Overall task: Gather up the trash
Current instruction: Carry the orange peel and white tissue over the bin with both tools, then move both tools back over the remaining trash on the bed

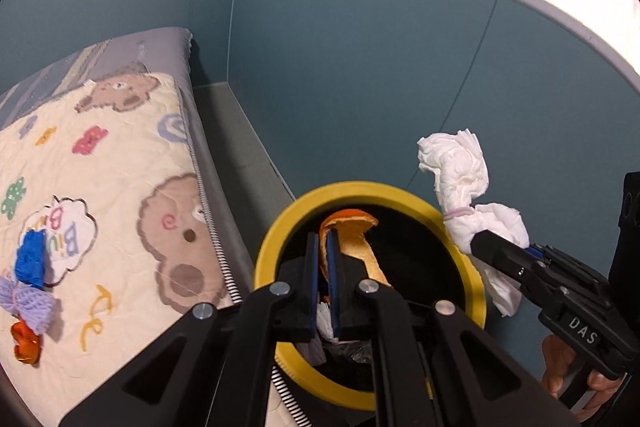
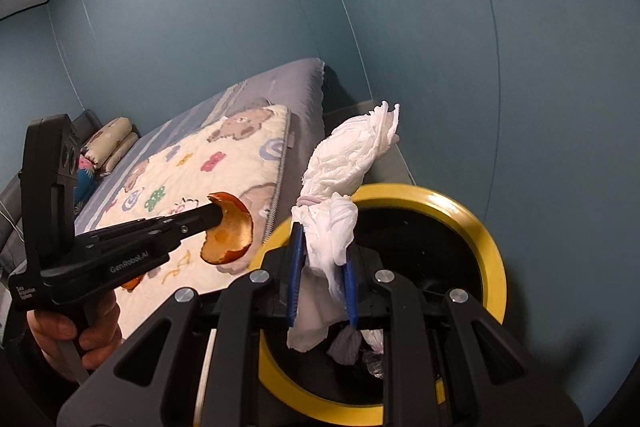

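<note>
Trash is held in both tongs above a yellow-rimmed bin (image 1: 264, 251) with a black inside. The left gripper (image 1: 323, 251) is clamped on a curled strip of orange peel (image 1: 352, 227), which sticks up past the fingertips and hangs over the bin's opening. The right gripper (image 2: 322, 267) is clamped on a crumpled white tissue bundle (image 2: 348, 163) cinched with a pale band; the bundle rises well past the fingertips and a loose end droops below them. Seen from the left wrist, the right gripper (image 1: 500, 251) and its bundle (image 1: 460, 179) sit just right of the bin's rim. Seen from the right wrist, the left gripper (image 2: 216, 213) and its peel (image 2: 230, 233) sit left of the bin (image 2: 492, 247), in front of the bed. Inside the bin, below the right gripper, lie grey and clear crumpled scraps (image 2: 346, 345). Left of the left gripper, a cartoon bear quilt (image 1: 120, 167) covers a bed; on it rest a blue wad (image 1: 30, 259), a lilac knitted bow (image 1: 28, 301) and an orange scrap (image 1: 26, 343).
</note>
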`<state>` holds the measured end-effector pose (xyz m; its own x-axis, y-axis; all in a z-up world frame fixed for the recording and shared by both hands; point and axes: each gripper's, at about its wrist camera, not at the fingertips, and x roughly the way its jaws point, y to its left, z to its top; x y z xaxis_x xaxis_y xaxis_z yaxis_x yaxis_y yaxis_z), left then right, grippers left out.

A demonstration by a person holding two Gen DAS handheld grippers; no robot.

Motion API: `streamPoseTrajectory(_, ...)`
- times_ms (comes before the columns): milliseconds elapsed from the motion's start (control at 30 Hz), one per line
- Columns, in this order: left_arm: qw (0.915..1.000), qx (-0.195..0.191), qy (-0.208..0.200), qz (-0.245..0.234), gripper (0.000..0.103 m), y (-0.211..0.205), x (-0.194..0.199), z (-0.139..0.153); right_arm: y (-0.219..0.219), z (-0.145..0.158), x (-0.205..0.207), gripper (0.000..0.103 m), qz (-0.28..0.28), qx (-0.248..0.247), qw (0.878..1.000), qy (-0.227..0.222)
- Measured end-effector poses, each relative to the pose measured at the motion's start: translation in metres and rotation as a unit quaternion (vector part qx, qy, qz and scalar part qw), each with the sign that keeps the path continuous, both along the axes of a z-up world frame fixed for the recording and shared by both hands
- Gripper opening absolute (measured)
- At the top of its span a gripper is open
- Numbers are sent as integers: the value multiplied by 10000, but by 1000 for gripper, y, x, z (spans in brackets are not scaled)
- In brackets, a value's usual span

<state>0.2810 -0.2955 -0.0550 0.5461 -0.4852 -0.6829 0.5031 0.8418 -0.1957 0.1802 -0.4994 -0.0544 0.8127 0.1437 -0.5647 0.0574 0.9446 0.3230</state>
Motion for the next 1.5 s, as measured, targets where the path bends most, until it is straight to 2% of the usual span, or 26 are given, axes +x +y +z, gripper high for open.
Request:
streamPoseTrajectory(300,9991,84,403,-60,5,-16,20,-36,-17,-33,5,18,-58,77,9996,256)
streamPoseTrajectory(367,9990,79,443,-85,7,-17,23,-39,-19,-37,8,19,-88,82,9995,290)
streamPoseTrajectory(433,9989,77,448,-93,14,-18,26,-42,-20,-40,10,21,-121,81,9994,322)
streamPoseTrajectory(500,9989,40,455,-86,24,-17,27,-42,-22,-42,12,24,-161,106,9992,350)
streamPoseTrajectory(633,9991,-32,426,-45,40,-14,25,-39,-24,-44,12,42,-252,185,9989,340)
streamPoseTrajectory(700,9993,-55,375,1,52,-9,22,-36,-24,-43,11,44,-306,201,9988,319)
streamPoseTrajectory(900,9997,49,-11,224,72,17,13,-24,-20,-38,8,56,-347,253,9987,285)
streamPoseTrajectory(1000,9987,184,-276,379,78,32,6,-18,-12,-34,8,60,-260,266,9989,301)
streamPoseTrajectory(1100,9974,254,-418,523,82,49,-2,-12,-2,-27,8,62,-181,260,9992,255)
streamPoseTrajectory(1500,9896,99,-564,1321,87,138,-13,11,56,20,1,67,312,9,9995,-63)
